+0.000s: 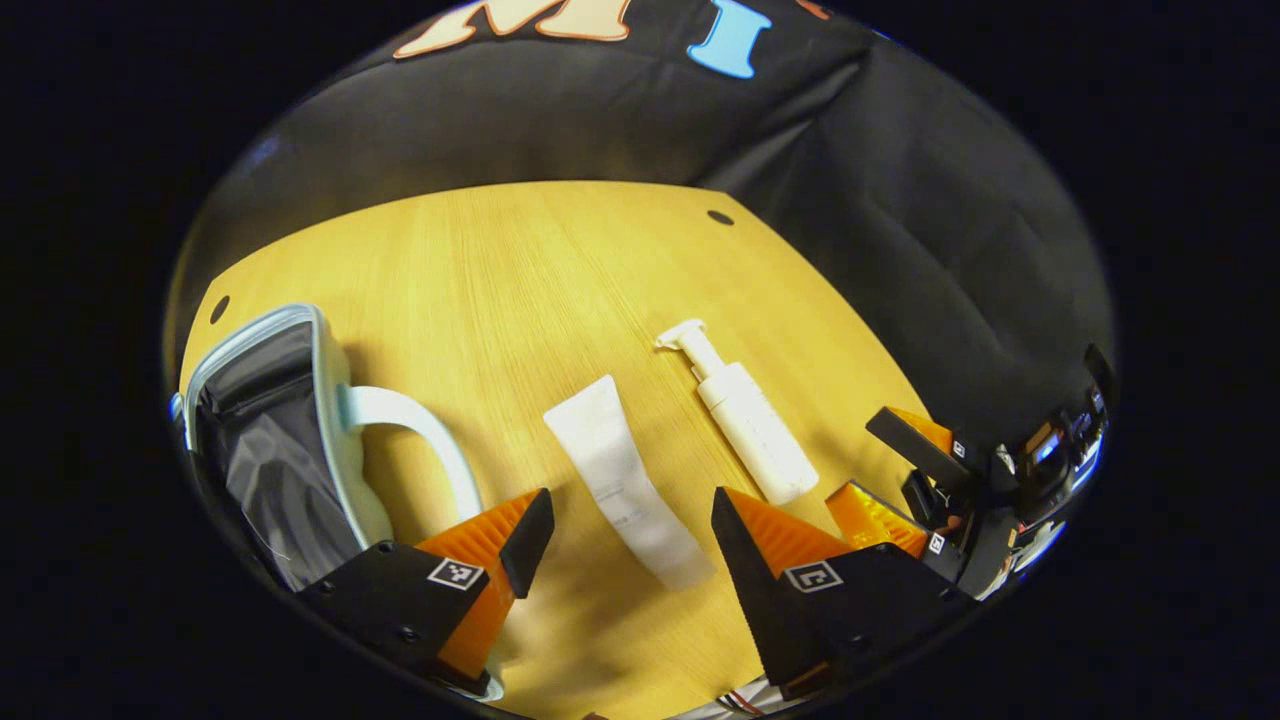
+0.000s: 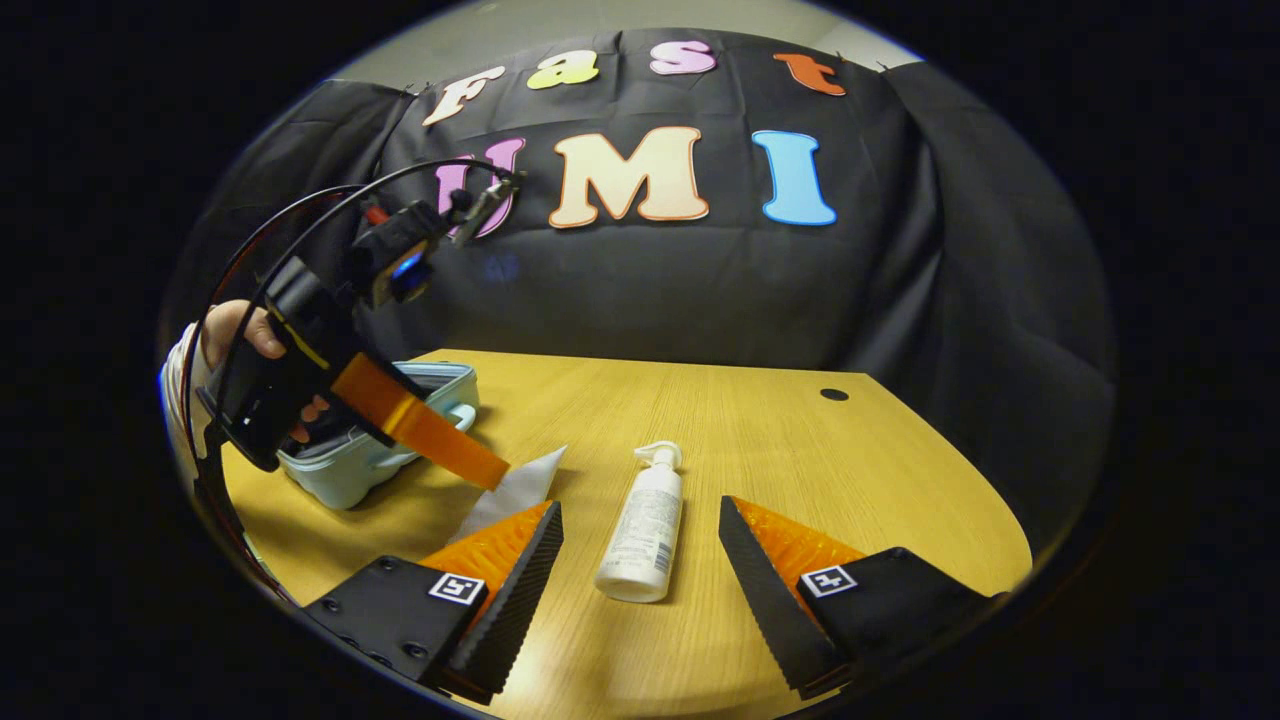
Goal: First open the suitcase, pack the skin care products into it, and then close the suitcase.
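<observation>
A white squeeze tube lies flat on the wooden table, and my left gripper hovers open over its lower end, one finger on each side, not touching. A white pump bottle lies to its right. The pale blue suitcase stands open at the left, dark lining showing, white handle toward the tube. In the right gripper view, my right gripper is open around the base of the pump bottle; the tube and the suitcase lie to its left, under the left gripper.
The table's round far edge meets the black cloth wall, with a cable hole near the back. A hand holds the left gripper's body over the suitcase. The right gripper shows at the right of the left gripper view.
</observation>
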Tool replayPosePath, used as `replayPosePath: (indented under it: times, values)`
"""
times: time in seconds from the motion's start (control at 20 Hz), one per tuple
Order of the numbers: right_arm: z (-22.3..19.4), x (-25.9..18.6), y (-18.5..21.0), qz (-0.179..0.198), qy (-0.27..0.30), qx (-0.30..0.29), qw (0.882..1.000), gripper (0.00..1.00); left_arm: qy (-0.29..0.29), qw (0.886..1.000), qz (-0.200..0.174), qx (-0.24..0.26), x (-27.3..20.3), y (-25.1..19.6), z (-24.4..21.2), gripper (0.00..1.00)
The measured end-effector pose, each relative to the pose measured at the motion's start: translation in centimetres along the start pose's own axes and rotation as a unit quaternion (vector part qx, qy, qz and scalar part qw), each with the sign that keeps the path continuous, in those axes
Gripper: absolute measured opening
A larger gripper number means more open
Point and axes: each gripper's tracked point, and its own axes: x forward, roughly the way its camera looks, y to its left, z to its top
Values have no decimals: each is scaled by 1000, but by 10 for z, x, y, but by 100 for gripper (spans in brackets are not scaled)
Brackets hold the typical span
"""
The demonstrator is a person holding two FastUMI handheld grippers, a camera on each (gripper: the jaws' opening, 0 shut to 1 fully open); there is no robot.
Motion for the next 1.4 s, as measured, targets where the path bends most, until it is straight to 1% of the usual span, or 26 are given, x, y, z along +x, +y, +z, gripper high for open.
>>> replayPosePath:
  times: [0.05,0.2,0.3,0.35,0.4,0.5,0.55,0.7,0.85,0.95,1.0,1.05,1.1,1.2,1.25,1.3,1.35,1.4]
  values:
    - [-1,2,1,5,6,-3,1000,99,10,1000,8,-9,5,2,-1,92]
    - [0,7,2,17,22,-8,1000,98,38,998,24,-40,23,7,-9,91]
    - [-1,11,3,22,35,-18,999,98,47,997,31,-53,32,10,-11,89]
    - [0,12,3,24,42,-26,998,96,49,997,35,-56,36,12,-11,87]
    - [-1,15,4,26,51,-34,998,99,51,996,40,-56,39,14,-11,85]
    - [0,22,9,40,71,-46,996,99,55,996,54,-50,43,19,-11,78]
    - [0,27,11,46,82,-51,994,99,55,996,57,-47,43,20,-9,72]
    - [-11,44,7,55,129,-53,989,99,57,995,68,-38,45,20,-11,70]
    - [-23,62,-4,46,183,-39,981,98,57,995,80,-28,46,23,-8,67]
    - [-35,70,-13,31,222,-22,974,97,57,994,88,-19,48,22,-8,64]
    - [-41,74,-14,33,235,-12,971,97,57,994,92,-11,49,22,-8,62]
    - [-43,74,-14,29,244,0,969,94,56,994,94,-5,49,21,-9,64]
    - [-46,80,-13,30,252,6,967,94,57,994,97,0,50,21,-10,64]
    - [-51,84,-13,24,268,11,963,90,55,994,99,1,50,21,-9,63]
    - [-55,85,-11,26,277,14,960,90,54,993,101,0,50,20,-10,61]
    - [-59,84,-10,28,287,20,957,88,52,994,100,-3,50,18,-8,61]
    - [-62,85,-8,27,295,23,955,84,49,994,99,-10,50,14,-8,61]
    - [-65,85,-5,27,301,21,953,76,52,994,97,-12,50,10,-7,56]
